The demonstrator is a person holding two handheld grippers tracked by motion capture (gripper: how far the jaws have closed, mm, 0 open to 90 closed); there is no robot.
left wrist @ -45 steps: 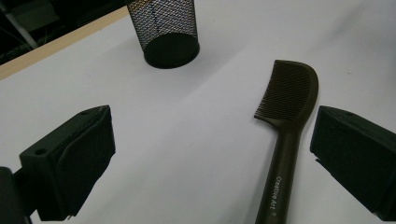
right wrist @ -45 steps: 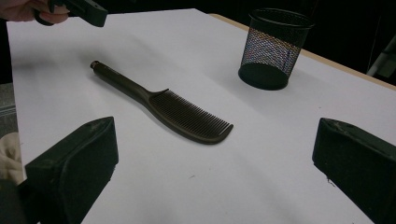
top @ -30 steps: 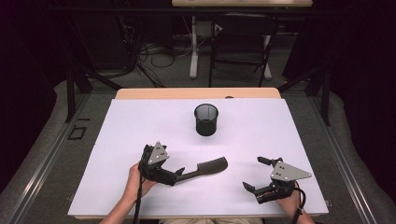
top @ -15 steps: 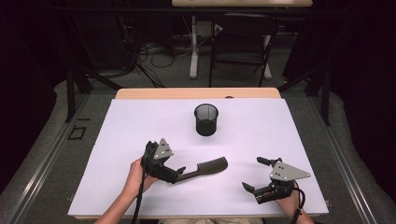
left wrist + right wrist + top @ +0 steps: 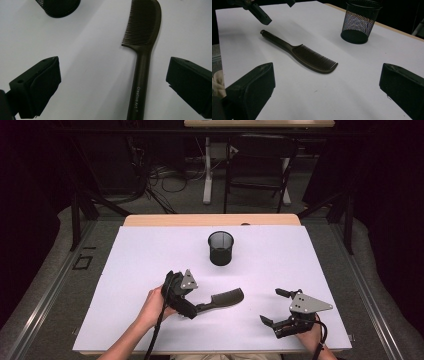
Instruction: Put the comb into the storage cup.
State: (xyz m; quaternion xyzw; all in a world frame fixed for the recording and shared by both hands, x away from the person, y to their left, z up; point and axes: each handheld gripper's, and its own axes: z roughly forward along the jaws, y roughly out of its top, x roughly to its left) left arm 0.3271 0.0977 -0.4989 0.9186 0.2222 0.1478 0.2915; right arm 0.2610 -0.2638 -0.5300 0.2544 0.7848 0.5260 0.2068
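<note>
The left gripper (image 5: 110, 82), jaws spread, straddles the stiff, light black plastic comb (image 5: 142, 50); its slim handle suits gripping.

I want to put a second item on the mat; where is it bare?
Bare: the whole left side of the white mat, the far right corner beside the mesh cup, and the strip between cup and comb. Crowded: the near edge, with the left gripper over the comb handle and the right gripper.

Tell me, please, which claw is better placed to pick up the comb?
Left. The left claw is open, straddling the comb handle; the right claw sits farther off.
</note>
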